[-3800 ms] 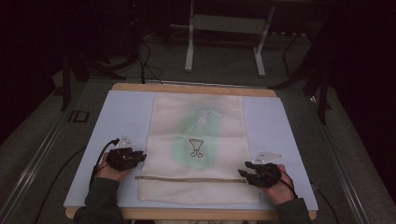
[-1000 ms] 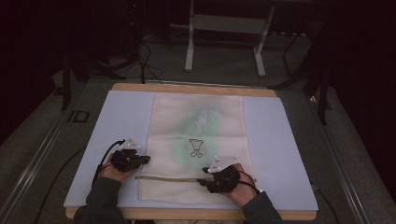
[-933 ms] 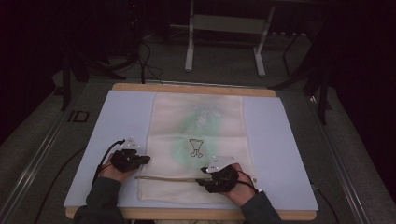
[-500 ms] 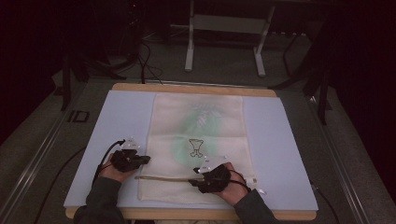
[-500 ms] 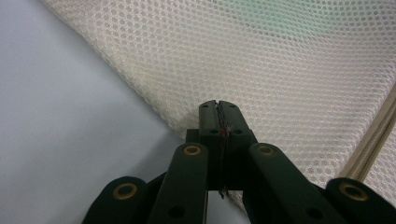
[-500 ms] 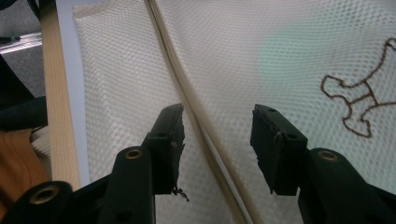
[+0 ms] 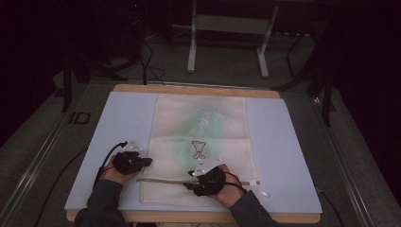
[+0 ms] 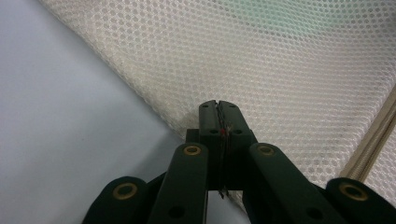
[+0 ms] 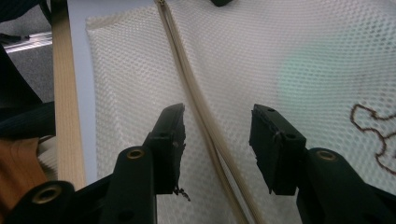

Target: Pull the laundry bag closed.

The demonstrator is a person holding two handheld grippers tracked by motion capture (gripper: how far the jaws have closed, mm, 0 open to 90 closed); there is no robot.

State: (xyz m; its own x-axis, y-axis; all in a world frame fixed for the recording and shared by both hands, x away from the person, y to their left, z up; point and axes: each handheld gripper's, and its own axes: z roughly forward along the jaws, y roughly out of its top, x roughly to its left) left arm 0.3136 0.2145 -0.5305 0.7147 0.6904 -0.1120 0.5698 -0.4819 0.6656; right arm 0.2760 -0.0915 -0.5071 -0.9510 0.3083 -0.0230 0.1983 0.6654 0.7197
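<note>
Mesh bag (image 7: 201,146) flat on the desk (image 7: 127,118), long side running away from the person, zipper (image 7: 161,180) crossing it near the near edge. Soft, light, floppy netting by the look of it: likely to bunch and slide on the smooth mat if pulled anywhere but at a pinned edge, so best held at the hem beside the zipper's end, with the second hold on the zipper itself, the one stiff line in the cloth. Left gripper (image 7: 137,162) at the bag's left edge, just above the zipper's left end; jaws pressed together with a thin fold of mesh hem (image 8: 219,128) pinched between them, in the left gripper view. Right gripper (image 7: 201,179) over the zipper about midway along it; jaws standing wide apart, one on each side of the zipper tape (image 9: 205,121), gripping nothing, no slider to be made out between them. Against the frame a second ago: right gripper further left along the zipper, closer to the left gripper, having been nearer the bag's right edge before that; left gripper unmoved at its corner, bag lying as it did.
</note>
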